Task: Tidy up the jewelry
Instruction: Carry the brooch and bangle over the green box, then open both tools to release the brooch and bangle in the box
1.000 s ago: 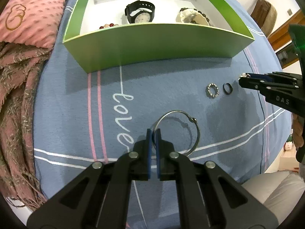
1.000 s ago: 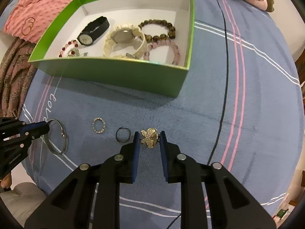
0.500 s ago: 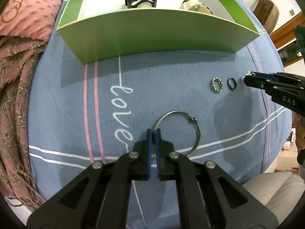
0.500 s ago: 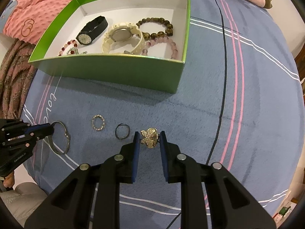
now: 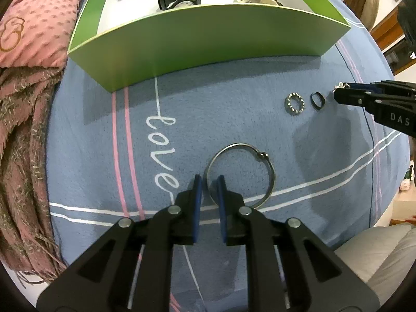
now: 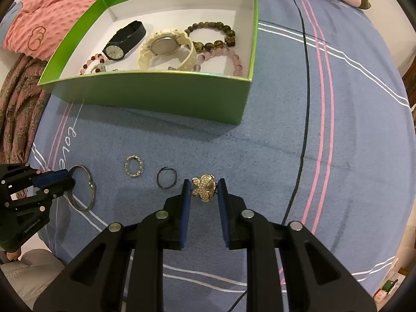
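Covering your bed is a blue striped blanket (image 6: 273, 140), and on it stands a green cardboard box (image 6: 156, 91) with watches and bead bracelets inside. Your left gripper (image 5: 208, 188) has just been opening; its fingers straddle the thin silver bangle (image 5: 240, 171), apparently without pressing. Your right gripper (image 6: 204, 191) pinches the gold butterfly ring (image 6: 204, 187) between narrowly parted fingers.

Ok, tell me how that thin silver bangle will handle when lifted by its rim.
The silver bangle is a thin closed metal hoop, so likely stiff and light. Its smooth shiny wire may slip or swing in a rim pinch. Lying flat on the soft blanket, it shouldn't roll.
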Motion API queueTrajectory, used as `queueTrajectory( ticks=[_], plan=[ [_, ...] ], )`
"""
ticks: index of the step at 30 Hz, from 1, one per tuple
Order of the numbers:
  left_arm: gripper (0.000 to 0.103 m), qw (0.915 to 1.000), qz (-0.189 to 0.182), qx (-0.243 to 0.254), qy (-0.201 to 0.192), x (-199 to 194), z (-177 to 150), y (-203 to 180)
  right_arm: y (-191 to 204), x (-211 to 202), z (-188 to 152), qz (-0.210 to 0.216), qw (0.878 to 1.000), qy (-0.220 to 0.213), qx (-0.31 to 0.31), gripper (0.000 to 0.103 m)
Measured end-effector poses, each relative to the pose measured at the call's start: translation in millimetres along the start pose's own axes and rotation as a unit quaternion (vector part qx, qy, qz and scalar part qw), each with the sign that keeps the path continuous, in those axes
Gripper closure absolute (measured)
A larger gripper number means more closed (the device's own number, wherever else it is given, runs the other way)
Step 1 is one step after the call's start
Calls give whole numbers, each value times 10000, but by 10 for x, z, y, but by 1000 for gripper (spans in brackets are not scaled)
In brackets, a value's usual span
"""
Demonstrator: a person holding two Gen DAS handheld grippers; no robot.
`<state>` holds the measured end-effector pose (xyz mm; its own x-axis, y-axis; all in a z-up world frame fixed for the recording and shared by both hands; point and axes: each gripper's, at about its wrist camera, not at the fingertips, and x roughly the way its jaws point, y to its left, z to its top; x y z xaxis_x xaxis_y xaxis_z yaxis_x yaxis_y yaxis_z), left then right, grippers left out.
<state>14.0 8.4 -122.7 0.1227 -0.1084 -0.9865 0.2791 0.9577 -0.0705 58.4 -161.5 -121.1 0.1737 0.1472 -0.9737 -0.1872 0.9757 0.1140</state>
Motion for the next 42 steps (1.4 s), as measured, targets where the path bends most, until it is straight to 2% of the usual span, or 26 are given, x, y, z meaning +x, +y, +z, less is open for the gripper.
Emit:
queueTrajectory(
  ticks=[3,11,16,18,22,25,28,31,37,42],
  plan=[
    [101,10000,-78,37,-2,1,-8,-61,6,8,-3,4,10000,-11,-11,82],
    [101,9982,-75,-143,-570,-385,71,-10,30,-197,14,-21,9998,-183,-51,82],
    [101,9953,-116,-310,-905,-683,254,139,158,-521,72,260,9983,-483,-191,82],
    [101,9937,-159,-363,-1049,-805,359,196,216,-726,158,475,9959,-725,-277,82],
    [101,9895,-81,-370,-1398,-1038,658,336,269,-1054,424,566,9900,-1231,-390,82],
    [101,9869,-72,-411,-1558,-1119,832,425,236,-1124,675,387,9883,-1421,-404,82],
    [101,9884,-9,-545,-1420,-990,1040,531,178,-1084,877,476,9877,-1449,-333,82],
    [101,9910,32,-654,-1171,-780,1157,638,94,-861,1057,341,9911,-1276,-185,82],
    [101,9931,151,-766,-878,-494,1273,741,4,-402,1123,244,9971,-713,-78,82],
    [100,9950,201,-703,-686,-310,1326,733,24,-179,1073,182,9987,-460,-123,82]
  ],
)
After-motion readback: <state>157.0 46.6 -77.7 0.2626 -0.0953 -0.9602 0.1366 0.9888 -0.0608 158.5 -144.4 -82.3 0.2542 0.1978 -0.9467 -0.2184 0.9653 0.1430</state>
